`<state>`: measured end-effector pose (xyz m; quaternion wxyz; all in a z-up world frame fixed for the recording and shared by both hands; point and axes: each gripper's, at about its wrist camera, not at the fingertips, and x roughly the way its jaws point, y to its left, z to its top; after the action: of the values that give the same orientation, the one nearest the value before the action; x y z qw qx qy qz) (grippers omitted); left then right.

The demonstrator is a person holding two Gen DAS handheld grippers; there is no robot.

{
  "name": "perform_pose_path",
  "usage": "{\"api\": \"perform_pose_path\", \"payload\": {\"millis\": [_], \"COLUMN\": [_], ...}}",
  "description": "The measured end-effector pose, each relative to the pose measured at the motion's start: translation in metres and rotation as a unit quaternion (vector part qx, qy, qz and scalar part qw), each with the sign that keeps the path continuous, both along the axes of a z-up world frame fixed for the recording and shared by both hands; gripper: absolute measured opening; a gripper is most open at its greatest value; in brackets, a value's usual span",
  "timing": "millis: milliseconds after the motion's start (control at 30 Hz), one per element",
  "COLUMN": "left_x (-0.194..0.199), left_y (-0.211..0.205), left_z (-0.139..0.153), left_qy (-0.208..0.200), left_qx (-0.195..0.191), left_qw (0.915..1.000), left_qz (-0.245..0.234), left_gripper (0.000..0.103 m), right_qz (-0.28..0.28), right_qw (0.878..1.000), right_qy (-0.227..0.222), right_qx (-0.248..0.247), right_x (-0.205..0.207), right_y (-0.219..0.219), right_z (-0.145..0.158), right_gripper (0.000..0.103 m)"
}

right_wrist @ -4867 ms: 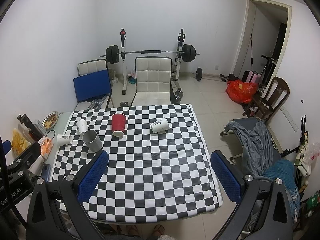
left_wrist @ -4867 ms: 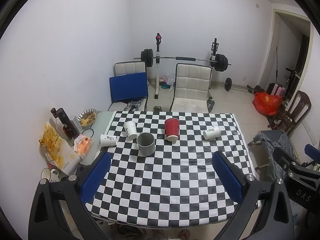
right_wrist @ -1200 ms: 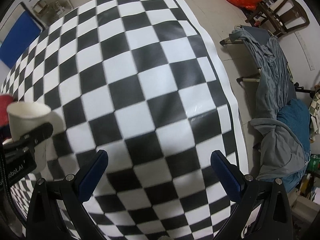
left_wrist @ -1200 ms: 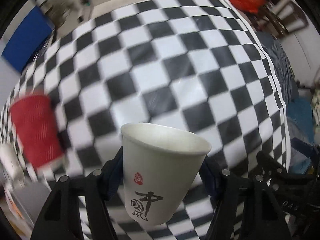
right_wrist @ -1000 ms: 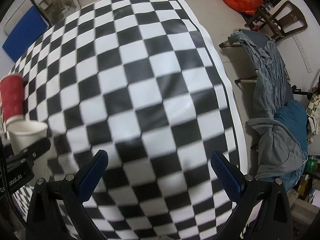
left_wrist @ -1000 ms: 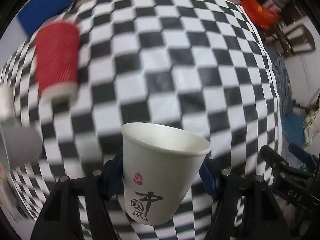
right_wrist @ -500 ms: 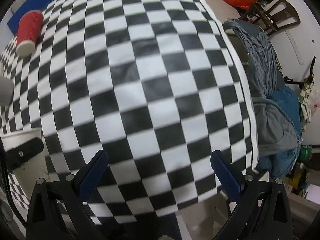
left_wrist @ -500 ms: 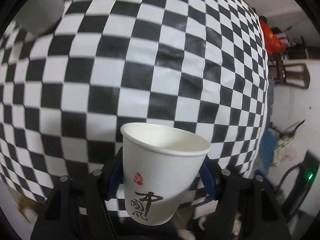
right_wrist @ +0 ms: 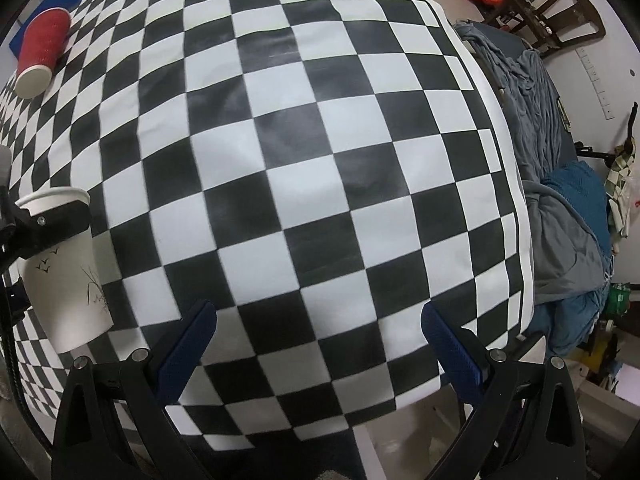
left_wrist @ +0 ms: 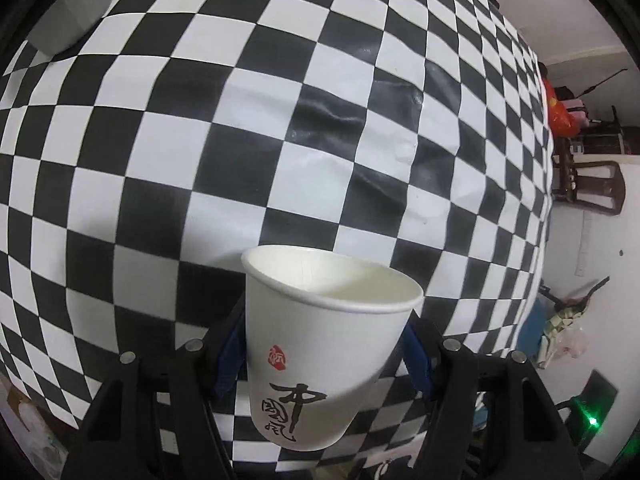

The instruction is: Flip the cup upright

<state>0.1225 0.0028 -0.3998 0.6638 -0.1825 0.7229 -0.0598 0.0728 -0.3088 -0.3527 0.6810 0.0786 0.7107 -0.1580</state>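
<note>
A paper cup (left_wrist: 320,352) sat mouth-up between the fingers of the left gripper (left_wrist: 322,354), above the near part of the tablecloth (left_wrist: 280,120), while the right gripper (right_wrist: 318,344), its fingers spread apart with nothing between them, hung to the right of it over the cloth's near right corner. A second cup (right_wrist: 42,50) stood mouth-down far back on the left, and a mug (left_wrist: 68,12) was at the far left edge. A heap of clothes (right_wrist: 560,208) lay beyond the table's right side.
</note>
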Motion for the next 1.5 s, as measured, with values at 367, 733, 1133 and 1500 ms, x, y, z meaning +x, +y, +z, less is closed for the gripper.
{"api": "perform_pose_path", "payload": {"millis": [367,733,1133,1500], "left_x": [0.002,-0.002,-0.022,-0.056], "left_y": [-0.036,-0.047,-0.019,0.060], "left_z": [-0.014,-0.002,0.093,0.074], "left_qy": [-0.001,-0.026,-0.169,-0.183], "left_qx": [0.035,0.032,0.110,0.243], "left_qw": [0.9989,0.9986,0.9764,0.9500], "left_qz": [-0.030,-0.033,-0.077,-0.071], "left_gripper": [0.070,0.081,0.086,0.087], "right_qz": [-0.003,-0.007,0.027,0.090], "right_qw": [1.000,0.999,0.996,0.990], "right_qy": [-0.007,-0.024,-0.063,-0.072], "right_qx": [0.008,0.030,0.058,0.077], "right_x": [-0.002,-0.003,-0.001,0.010], "right_y": [-0.016,-0.033,0.001,0.076], "right_z": [0.002,0.008,0.056,0.071], "right_gripper": [0.103,0.103,0.103,0.103]}}
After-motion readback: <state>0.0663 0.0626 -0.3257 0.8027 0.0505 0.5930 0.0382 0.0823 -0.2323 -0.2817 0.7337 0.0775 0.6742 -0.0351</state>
